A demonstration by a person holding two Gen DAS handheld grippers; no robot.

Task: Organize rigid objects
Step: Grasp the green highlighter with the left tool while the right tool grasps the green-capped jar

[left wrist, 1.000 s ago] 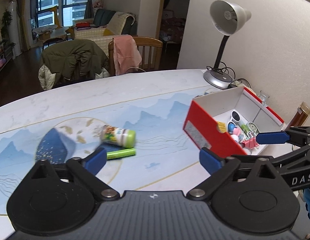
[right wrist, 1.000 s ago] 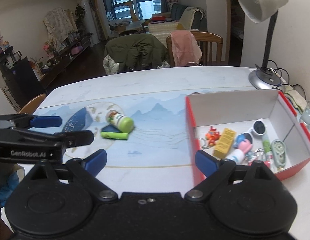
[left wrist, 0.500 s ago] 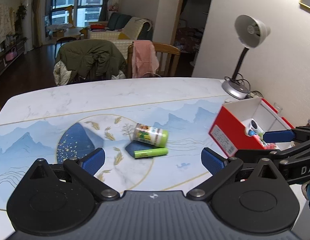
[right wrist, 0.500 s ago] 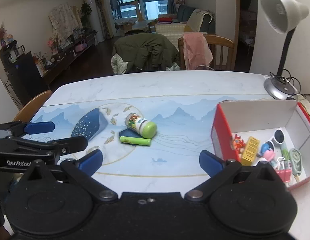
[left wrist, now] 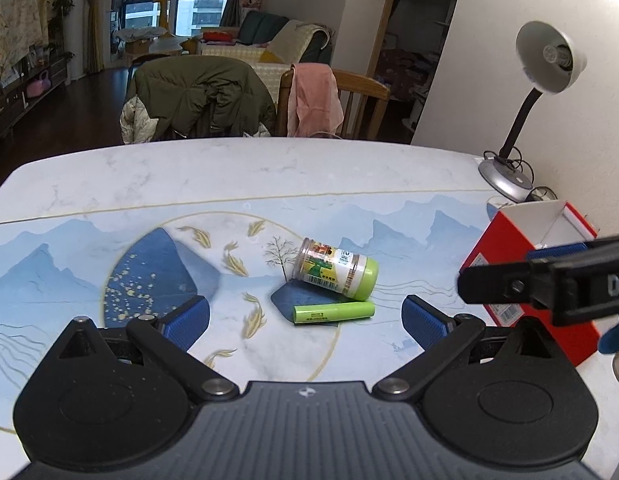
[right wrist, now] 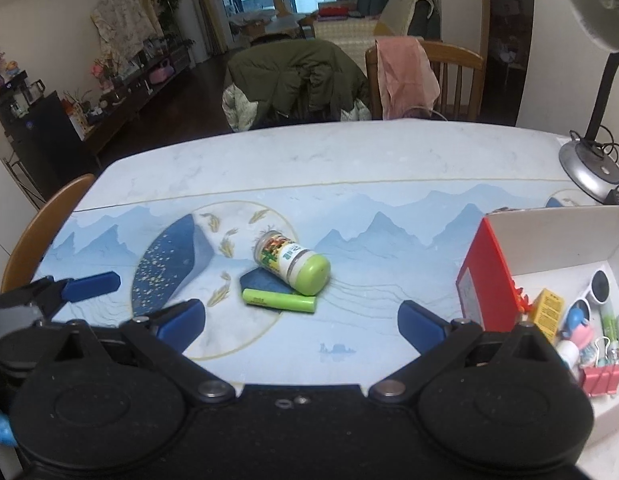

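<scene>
Lying on its side on the worktop (left wrist: 269, 168), the green-capped jar (left wrist: 335, 269) is touching the green tube (left wrist: 334, 312) just in front of it. Both the left gripper (left wrist: 305, 322) and the right gripper (right wrist: 301, 322) are hanging released above them, holding nothing. Off to the right, the red box (right wrist: 489, 276) is holding small items, sunglasses (right wrist: 597, 286) among them.

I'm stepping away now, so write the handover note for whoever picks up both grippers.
Left gripper: jaws open, empty.
Right gripper: jaws open, empty; they have just been opening, nothing between them.
Still out on the table mat: green-capped bottle on its side, green tube lying just in front of it.
Done: sunglasses, yellow box, binder clips already in the red box.
Left: box the bottle and tube.
</scene>
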